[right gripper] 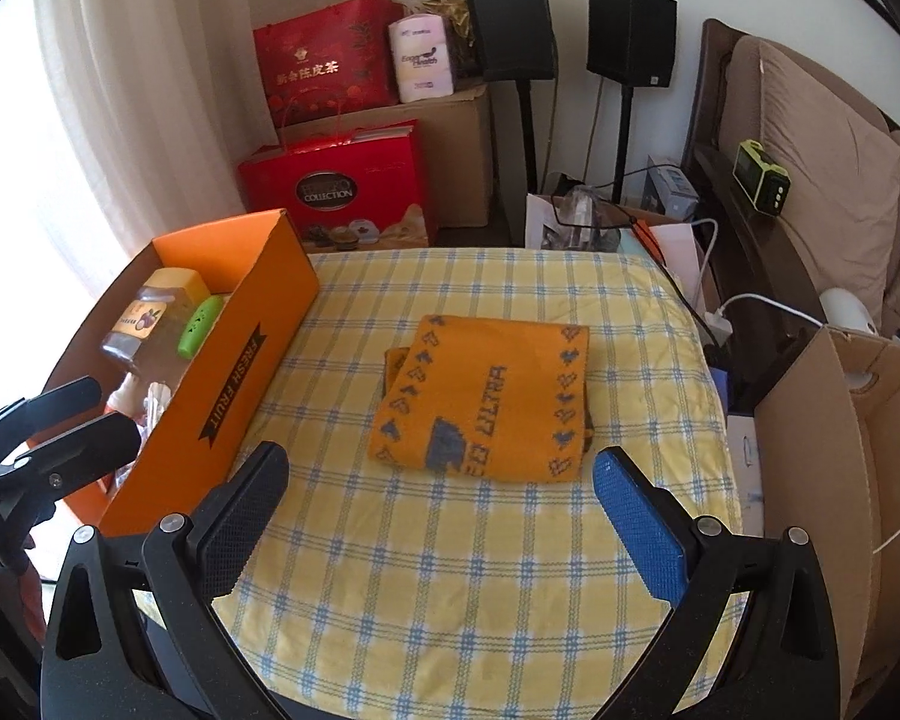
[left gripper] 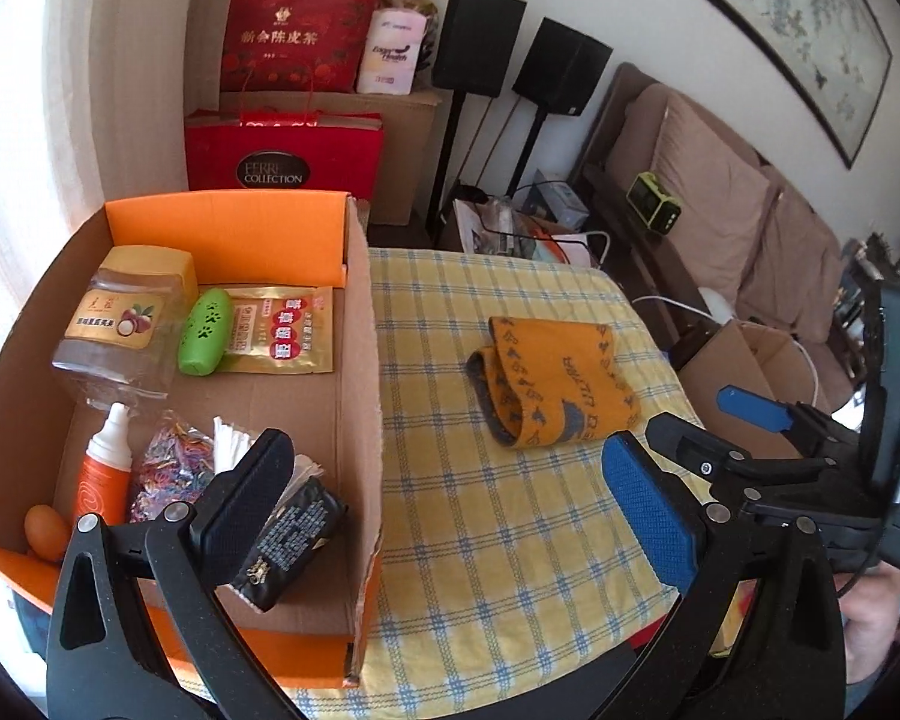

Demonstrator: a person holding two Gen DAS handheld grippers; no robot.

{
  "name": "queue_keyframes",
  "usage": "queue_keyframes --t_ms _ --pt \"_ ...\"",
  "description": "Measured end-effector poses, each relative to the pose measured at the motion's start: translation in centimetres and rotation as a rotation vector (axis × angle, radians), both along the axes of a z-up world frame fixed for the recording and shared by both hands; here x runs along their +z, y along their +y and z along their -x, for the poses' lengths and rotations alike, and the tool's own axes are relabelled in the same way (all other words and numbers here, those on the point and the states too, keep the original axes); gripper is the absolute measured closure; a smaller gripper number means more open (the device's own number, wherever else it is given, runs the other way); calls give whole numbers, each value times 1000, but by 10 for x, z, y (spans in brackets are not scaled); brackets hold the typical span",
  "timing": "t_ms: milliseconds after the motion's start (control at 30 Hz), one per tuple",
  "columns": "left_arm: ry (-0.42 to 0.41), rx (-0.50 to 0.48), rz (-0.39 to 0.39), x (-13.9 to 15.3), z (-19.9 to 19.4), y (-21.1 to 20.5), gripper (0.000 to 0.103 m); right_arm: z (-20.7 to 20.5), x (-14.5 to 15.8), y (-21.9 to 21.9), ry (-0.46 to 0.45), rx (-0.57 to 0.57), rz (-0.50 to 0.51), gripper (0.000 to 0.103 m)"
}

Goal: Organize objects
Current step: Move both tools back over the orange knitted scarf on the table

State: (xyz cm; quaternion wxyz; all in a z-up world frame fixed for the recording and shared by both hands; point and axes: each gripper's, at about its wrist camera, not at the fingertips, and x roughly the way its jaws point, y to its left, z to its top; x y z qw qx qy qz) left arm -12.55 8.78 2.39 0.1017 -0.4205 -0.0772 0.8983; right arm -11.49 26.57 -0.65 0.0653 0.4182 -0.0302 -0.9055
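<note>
Your left claw [left gripper: 450, 492]: spread wide, empty, above the orange box [left gripper: 360, 396] wall. Your right claw [right gripper: 444, 516]: spread wide, empty. Folded orange towel [right gripper: 486, 396]: on the checked table [right gripper: 480, 588], at 12 o'clock of the right claw, box at 10.

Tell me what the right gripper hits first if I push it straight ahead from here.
Probably the folded orange towel: it lies centred ahead of the open right gripper, with only checked cloth between. Depth is uncertain.
</note>
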Motion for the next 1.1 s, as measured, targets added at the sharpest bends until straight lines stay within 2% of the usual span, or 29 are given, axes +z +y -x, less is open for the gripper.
queue_keyframes --t_ms 367,467,567,633,733,833,1100 --pt "-32 -82 21 -23 32 52 2 12 -13 62 24 -104 74 3" --pt "-46 -97 29 -29 43 64 8 20 -20 73 6 -114 98 11" --pt "-79 -115 17 -39 54 74 9 28 -28 83 -20 -114 146 21" --pt "-98 -128 20 -47 61 83 16 33 -35 88 -36 -111 180 27" --pt "-119 -141 25 -58 68 93 17 41 -46 93 -58 -107 220 34" --pt "-143 -126 26 -72 77 96 17 48 -56 96 -78 -111 240 38" --pt "-183 -71 18 -96 95 89 17 64 -78 101 -125 -117 273 41"
